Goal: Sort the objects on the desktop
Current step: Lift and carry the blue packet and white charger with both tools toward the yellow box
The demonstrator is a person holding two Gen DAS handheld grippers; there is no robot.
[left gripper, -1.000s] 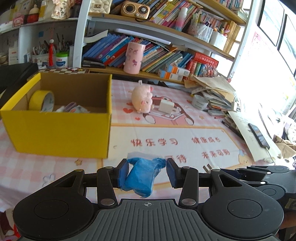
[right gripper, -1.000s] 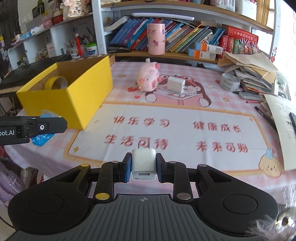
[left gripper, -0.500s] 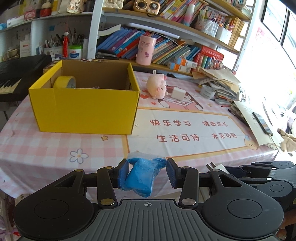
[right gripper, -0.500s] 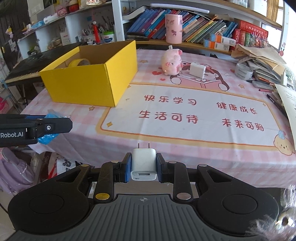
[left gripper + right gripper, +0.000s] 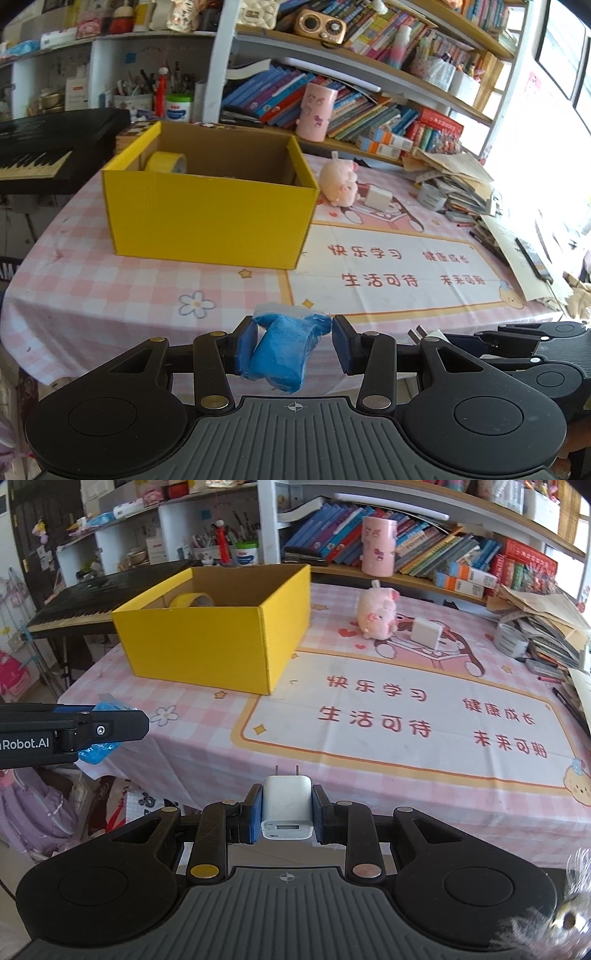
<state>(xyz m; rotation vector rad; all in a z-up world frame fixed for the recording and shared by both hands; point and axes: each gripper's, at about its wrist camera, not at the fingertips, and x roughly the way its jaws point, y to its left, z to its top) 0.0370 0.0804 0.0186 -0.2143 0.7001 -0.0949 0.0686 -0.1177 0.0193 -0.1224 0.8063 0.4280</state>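
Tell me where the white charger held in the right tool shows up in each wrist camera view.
Left wrist: white charger peeks out low right, only its prongs and top edge visible, beside the right tool.
Right wrist: bottom centre, clamped between the tool's blue pads, prongs pointing forward.
Shared landmark: the yellow box on the pink checked tablecloth.

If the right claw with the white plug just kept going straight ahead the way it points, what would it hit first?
Probably the pink tablecloth near the table's front edge: the right claw, shut on the white charger, points downward toward it. Depth is unclear.
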